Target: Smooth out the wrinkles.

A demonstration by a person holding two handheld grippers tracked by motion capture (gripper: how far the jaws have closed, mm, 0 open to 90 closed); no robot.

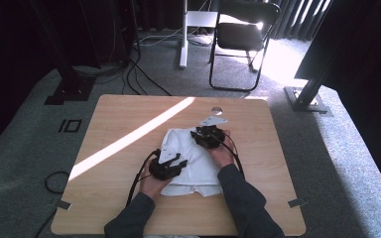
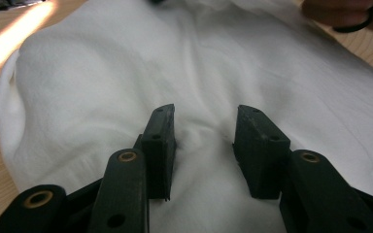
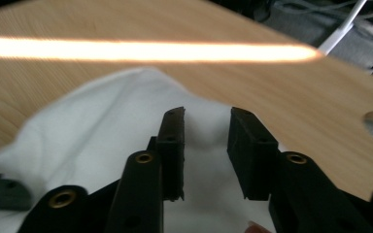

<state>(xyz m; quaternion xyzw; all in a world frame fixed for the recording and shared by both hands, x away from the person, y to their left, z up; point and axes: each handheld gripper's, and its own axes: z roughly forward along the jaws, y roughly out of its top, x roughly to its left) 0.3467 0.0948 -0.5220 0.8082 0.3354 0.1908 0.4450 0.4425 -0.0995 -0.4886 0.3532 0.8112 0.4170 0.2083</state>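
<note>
White cloth [image 1: 193,161] lies mid-table [image 1: 258,198], wood bare all round.

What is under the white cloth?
The crumpled white cloth lies on the light wooden table, so the wood shows all around it. Whether anything smaller hides beneath it cannot be seen, because the cloth covers that spot.

My sleeves are dark grey-blue and long, reaching my wrists. My left black two-jaw gripper [image 1: 167,166] carries a pale grey three-cornered plate on top, and a black cable loops back from it. My right black two-jaw gripper [image 1: 208,136] bears the same plate and cable. Each jaw is a blocky black pad with ribbed inner faces, on arms with brass-ringed screw holes.
</note>
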